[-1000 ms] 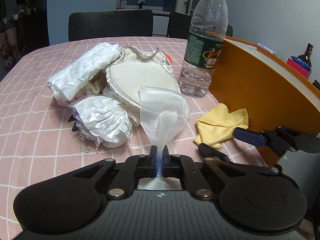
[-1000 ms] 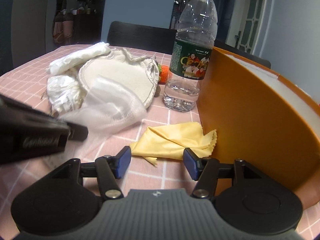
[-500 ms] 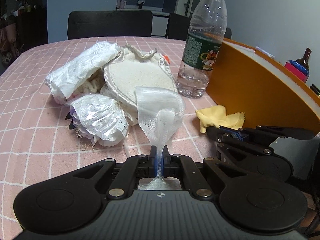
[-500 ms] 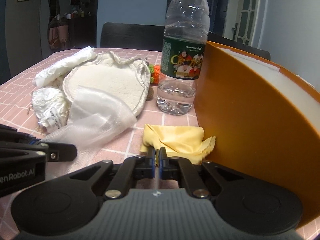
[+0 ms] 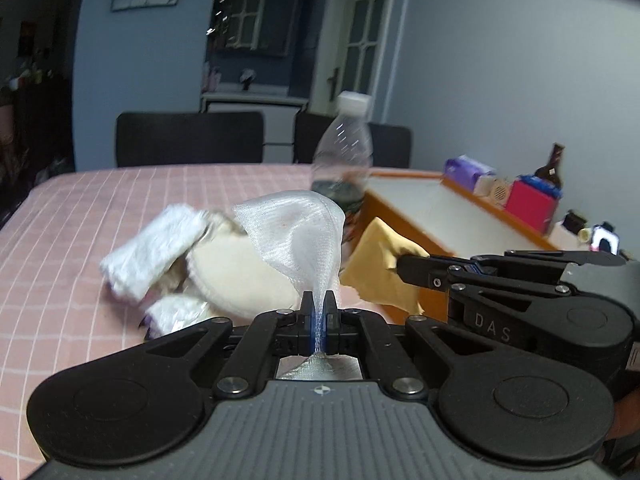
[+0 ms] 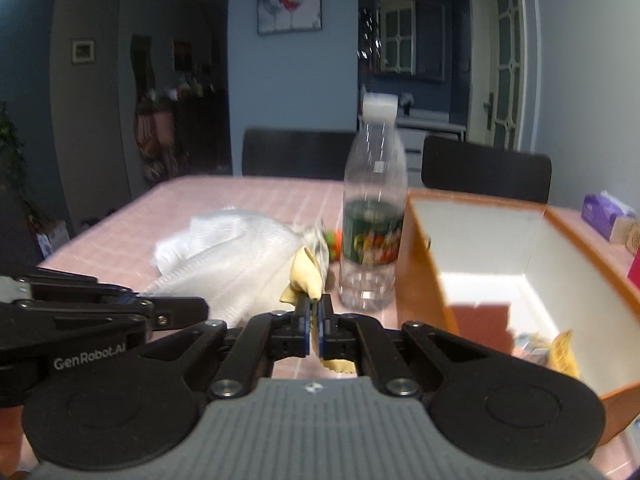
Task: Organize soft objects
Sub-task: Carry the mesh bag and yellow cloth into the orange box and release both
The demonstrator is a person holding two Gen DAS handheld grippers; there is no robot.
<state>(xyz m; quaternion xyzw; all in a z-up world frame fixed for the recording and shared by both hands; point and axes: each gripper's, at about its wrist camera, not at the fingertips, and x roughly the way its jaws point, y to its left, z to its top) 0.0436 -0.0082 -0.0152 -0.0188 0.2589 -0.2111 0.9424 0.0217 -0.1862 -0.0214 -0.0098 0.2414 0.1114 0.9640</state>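
Yellow cloth [image 6: 306, 276], grabbed by right gripper [image 6: 315, 312], now lifted off table [image 6: 248, 196].

right tool [image 6: 314, 303] clamping yellow cloth [image 6: 306, 274], orange box [image 6: 424, 264]

White mesh cloth [image 5: 304, 236] and yellow cloth [image 6: 306, 274] hang lifted.

Sheer white mesh cloth [image 5: 298, 236], clear plastic bottle [image 6: 374, 216]
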